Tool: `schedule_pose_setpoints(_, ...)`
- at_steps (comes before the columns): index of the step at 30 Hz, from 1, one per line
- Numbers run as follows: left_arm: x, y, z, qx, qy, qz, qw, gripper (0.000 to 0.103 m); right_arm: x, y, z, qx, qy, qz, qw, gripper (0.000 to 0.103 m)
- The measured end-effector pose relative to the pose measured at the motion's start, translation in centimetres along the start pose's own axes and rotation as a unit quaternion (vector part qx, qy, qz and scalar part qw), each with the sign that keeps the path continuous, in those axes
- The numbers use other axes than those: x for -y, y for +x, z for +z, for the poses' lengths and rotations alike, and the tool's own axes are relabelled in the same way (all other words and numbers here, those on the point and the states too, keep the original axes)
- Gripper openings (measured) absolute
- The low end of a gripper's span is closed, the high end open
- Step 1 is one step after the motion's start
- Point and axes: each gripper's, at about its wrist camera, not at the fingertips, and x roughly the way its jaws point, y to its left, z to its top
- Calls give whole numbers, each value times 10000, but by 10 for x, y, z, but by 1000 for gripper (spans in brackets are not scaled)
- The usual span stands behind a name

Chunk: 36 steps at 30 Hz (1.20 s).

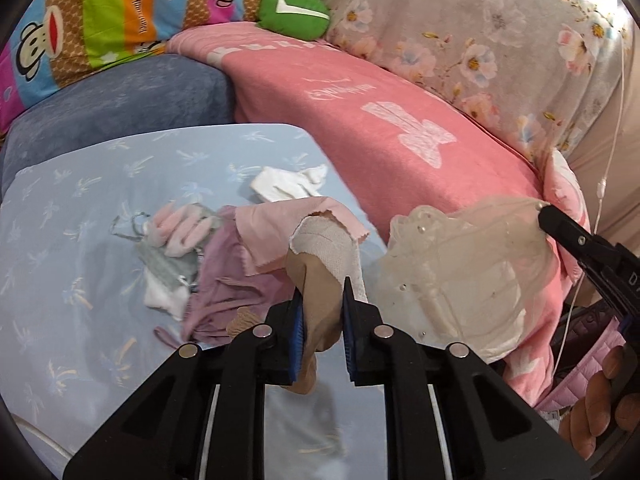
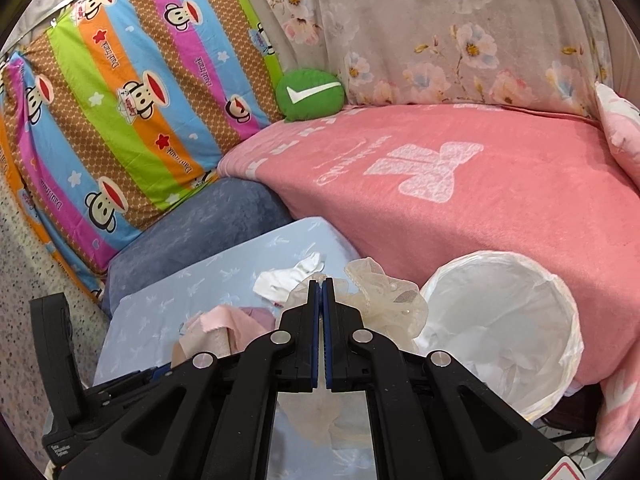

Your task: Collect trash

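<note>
The left gripper (image 1: 323, 292) clamps a tan stocking (image 1: 316, 280) hanging lengthwise downward, while the right gripper (image 2: 322, 280) pinches sheer cream fabric (image 2: 384, 300).

The pink blanket (image 2: 500, 216) looked like matt, fuzzy terry cloth. The bin liner (image 2: 500, 312) was thin, glossy white plastic. A sheer, gauzy fabric (image 1: 460, 280) carried small pearly beads. The left claw (image 1: 323, 300) was matt black plastic with ribbed blue pads (image 1: 298, 320) and shiny metal pins.
</note>
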Motion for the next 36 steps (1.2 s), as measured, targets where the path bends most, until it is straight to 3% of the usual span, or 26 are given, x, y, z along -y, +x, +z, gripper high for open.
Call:
schedule_pose_setpoints(17, 73, 30, -20, -491, 747, -425, 9951, 16, 55, -23, 4, 175, 356, -383, 9985, 1)
schedule_pose_setpoints(25, 75, 29, -36, -610, 765, -415, 9943, 16, 50, -25, 2, 177, 368, -353, 9985, 1)
schedule_pose_setpoints(36, 69, 12, -37, -457, 703, -404, 9957, 16, 37, -39, 10, 363, 272, -308, 9985, 1)
